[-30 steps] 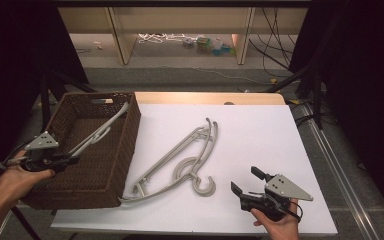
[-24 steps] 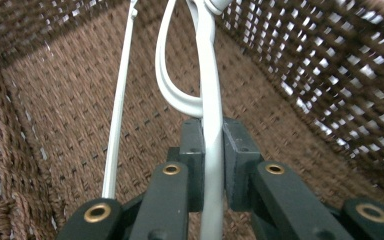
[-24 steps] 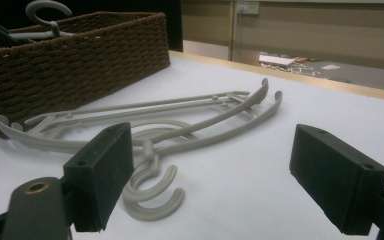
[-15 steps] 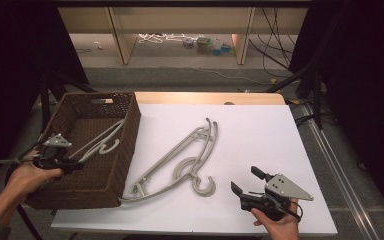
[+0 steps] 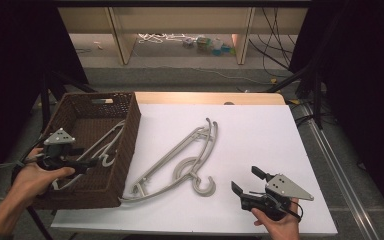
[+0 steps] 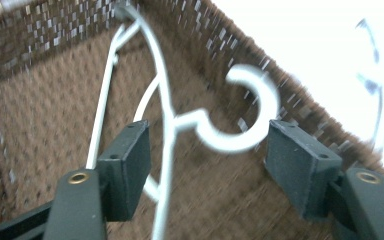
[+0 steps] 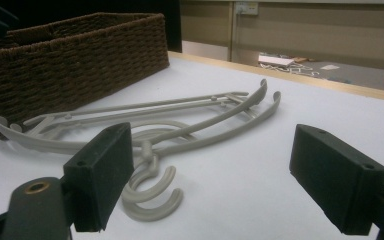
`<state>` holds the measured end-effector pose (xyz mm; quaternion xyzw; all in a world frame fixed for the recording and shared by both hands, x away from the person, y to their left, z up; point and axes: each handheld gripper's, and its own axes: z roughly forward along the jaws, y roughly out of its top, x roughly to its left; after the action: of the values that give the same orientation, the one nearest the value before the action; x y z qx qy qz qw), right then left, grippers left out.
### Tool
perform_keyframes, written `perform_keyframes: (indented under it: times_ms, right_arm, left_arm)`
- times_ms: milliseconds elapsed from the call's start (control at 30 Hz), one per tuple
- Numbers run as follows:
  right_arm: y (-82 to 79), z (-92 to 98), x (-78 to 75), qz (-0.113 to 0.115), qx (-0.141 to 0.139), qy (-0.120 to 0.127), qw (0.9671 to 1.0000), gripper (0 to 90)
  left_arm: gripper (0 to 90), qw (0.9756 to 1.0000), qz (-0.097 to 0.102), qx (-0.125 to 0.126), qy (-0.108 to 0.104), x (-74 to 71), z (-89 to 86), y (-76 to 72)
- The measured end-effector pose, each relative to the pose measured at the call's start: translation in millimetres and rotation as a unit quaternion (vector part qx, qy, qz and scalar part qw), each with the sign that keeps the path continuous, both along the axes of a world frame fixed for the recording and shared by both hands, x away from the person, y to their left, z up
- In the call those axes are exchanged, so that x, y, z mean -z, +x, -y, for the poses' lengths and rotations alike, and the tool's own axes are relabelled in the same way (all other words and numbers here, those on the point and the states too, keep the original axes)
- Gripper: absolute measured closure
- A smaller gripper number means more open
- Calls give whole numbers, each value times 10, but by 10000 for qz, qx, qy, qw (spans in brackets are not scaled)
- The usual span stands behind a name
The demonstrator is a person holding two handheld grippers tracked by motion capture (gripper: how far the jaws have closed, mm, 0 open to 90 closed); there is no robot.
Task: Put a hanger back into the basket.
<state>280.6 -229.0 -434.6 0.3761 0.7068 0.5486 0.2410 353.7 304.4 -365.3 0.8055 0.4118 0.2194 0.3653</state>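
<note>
A pale grey hanger (image 5: 107, 142) lies inside the brown wicker basket (image 5: 130, 130) at the table's left. My left gripper (image 5: 91, 163) hovers over the basket's near half. Its jaws have just been opening and now stand open, with the hanger's hook (image 6: 230, 145) below and between them, untouched. Two more grey hangers (image 5: 180, 160) lie stacked on the white table (image 5: 260, 130), hooks toward the near edge. My right gripper (image 5: 246, 180) rests open at the near right, pointing at those hangers (image 7: 180, 125), with nothing between its pads.
The basket wall (image 7: 80, 55) stands left of the stacked hangers. A wooden strip (image 5: 205, 97) edges the table's far side. Beyond it are shelf units (image 5: 180, 20) and loose cables on the floor. Dark stands flank the table on both sides.
The left gripper has opened and let go of the hanger, which went from leaning up over the basket to lying inside it. The left hand shifted slightly right. The right gripper has not moved.
</note>
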Motion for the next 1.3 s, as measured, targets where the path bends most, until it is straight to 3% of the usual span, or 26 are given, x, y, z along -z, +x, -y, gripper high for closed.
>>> perform_keyframes:
  times_ms: [100, 167, 200, 267, 300, 333, 400, 433, 500, 533, 600, 633, 667, 700, 767, 833, 933, 1133, 1300]
  right_arm:
    - [-7, 5, -11, -10, 50, -84, 10000, 185]
    - [-8, 5, -10, -8, 49, -82, 10000, 184]
    - [-10, 6, -11, 5, 41, -75, 10000, 183]
    - [-9, 5, -14, 30, 29, -64, 10000, 183]
    - [-8, 0, -10, 75, 38, -34, 10000, 182]
    - [-8, 0, -10, 75, 38, -34, 10000, 182]
    - [-8, -1, -11, 81, 44, -18, 10000, 179]
    - [-8, -1, -11, 81, 44, -18, 10000, 179]
    - [-8, -2, -10, 67, 37, -19, 10000, 175]
    - [7, 3, -7, 197, 6, -16, 9998, 173]
    - [15, 6, -7, 275, -8, -46, 9996, 171]
    - [11, 3, -7, 269, 4, -61, 9996, 164]
    - [10, 3, -9, 267, 16, -50, 9996, 162]
    - [16, 2, -8, 301, -1, -20, 9995, 161]
    - [16, 3, -10, 320, 6, -14, 9995, 161]
    - [2, 16, -24, 279, 59, -53, 9996, 158]
    - [8, 18, -22, 327, 48, -19, 9995, 158]
    - [7, 17, -25, 340, 13, -1, 9994, 157]
    - [18, 31, -16, 357, -53, 51, 9993, 156]
  left_arm:
    - [299, 9996, 170, 16, -203, -41, 93, -58]
    - [286, 9986, 321, 316, -290, -83, 167, -96]
    - [273, 9957, 503, 349, -699, -81, 254, -140]
    - [238, 9945, 558, 342, -812, -80, 281, -158]
    - [239, 9908, 717, 358, -1094, -75, 341, -188]
    - [236, 9908, 717, 358, -1094, -75, 341, -188]
    - [222, 9849, 924, 269, -1436, -74, 442, -255]
    - [212, 9849, 924, 269, -1436, -74, 442, -255]
    - [200, 9803, 1061, 269, -1646, -73, 504, -280]
    - [190, 9786, 1082, 277, -1728, -68, 565, -308]
    - [182, 9780, 1134, 278, -1730, -66, 597, -323]
    - [174, 9749, 1241, 310, -1823, -54, 641, -331]
    - [172, 9748, 1235, 317, -1830, -51, 678, -353]
    - [171, 9706, 1329, 366, -1975, -26, 761, -386]
    - [171, 9707, 1395, 495, -1896, -20, 782, -388]
    - [164, 9661, 1474, 658, -2016, 36, 899, -416]
    - [164, 9668, 1482, 683, -1964, 76, 961, -425]
    - [159, 9656, 1353, 770, -2084, 196, 1108, -450]
    - [160, 9651, 1473, 840, -1997, 323, 1254, -474]
